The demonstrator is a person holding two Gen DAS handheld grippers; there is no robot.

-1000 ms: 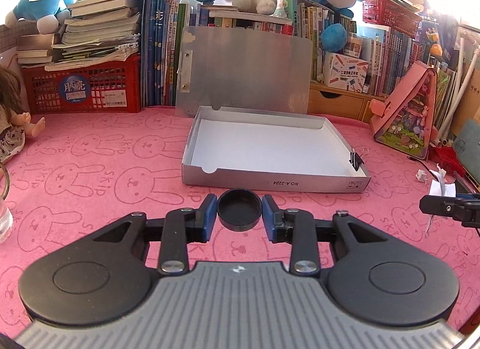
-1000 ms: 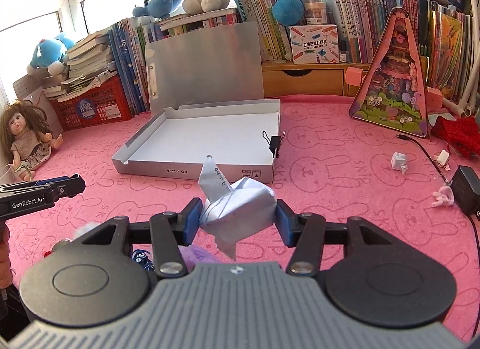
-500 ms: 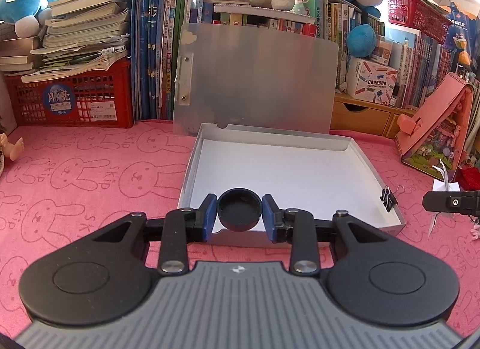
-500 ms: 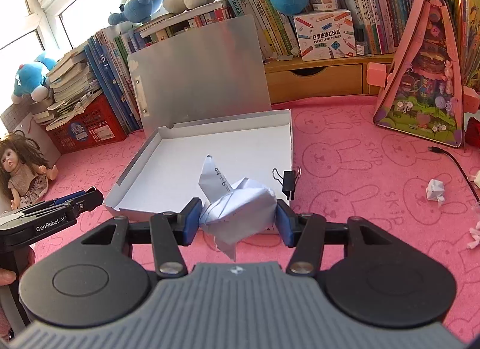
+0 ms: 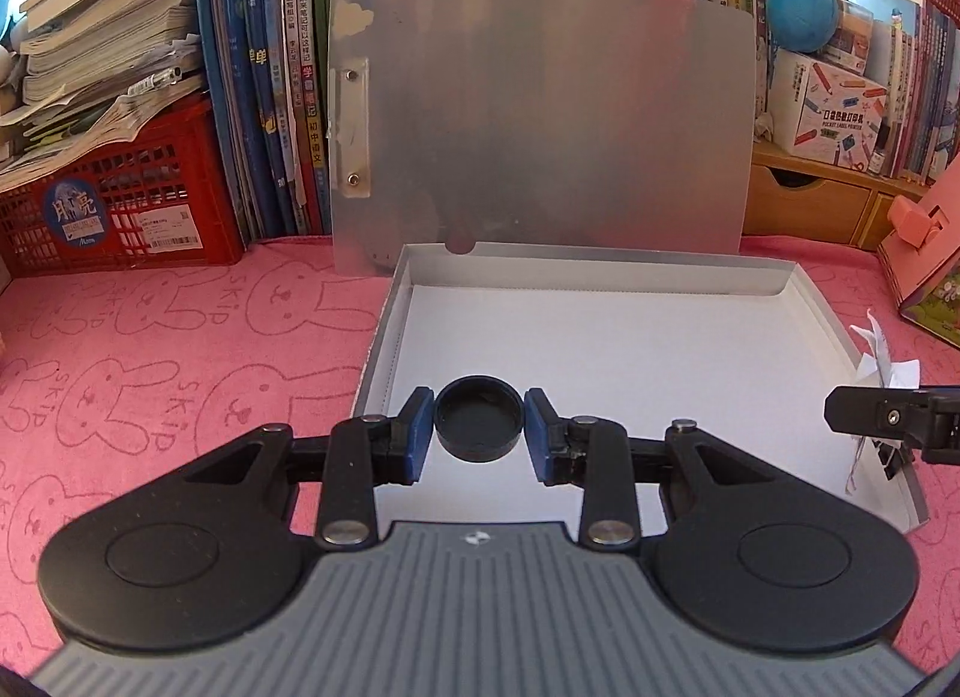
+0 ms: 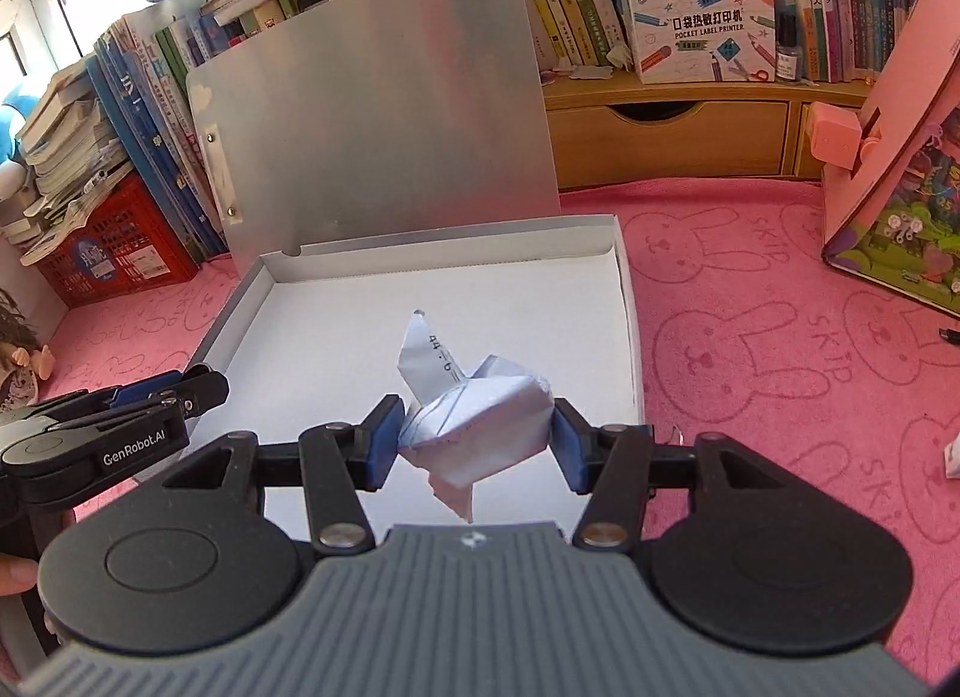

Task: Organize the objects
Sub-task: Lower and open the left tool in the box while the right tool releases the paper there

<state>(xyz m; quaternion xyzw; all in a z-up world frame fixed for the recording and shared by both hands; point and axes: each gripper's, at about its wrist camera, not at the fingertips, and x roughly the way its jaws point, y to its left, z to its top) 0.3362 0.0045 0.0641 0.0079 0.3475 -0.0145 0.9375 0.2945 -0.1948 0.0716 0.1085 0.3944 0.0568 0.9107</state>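
Nearest the left wrist camera, the left gripper has its jaws clamped on a small black cap, pads pressing its round rim from either side so that it rides open side up and cannot roll away. In the right wrist view the right gripper is closed on a folded paper figure; the pads squeeze its bulky middle, leaving the thin printed flap and the lower point free, which probably spares the folds from being crushed. Both loads hang over the near part of the shallow white box, above its bare floor and not touching it, so the likely step in hand is dropping each piece inside. The two tools sit side by side, the cap to the left and the paper to the right, which should leave each its own landing spot. Beyond, the grey lid stands upright against the row of books, keeping the box mouth clear. The box rests on the pink rabbit-print cloth, and a red crate sits far left
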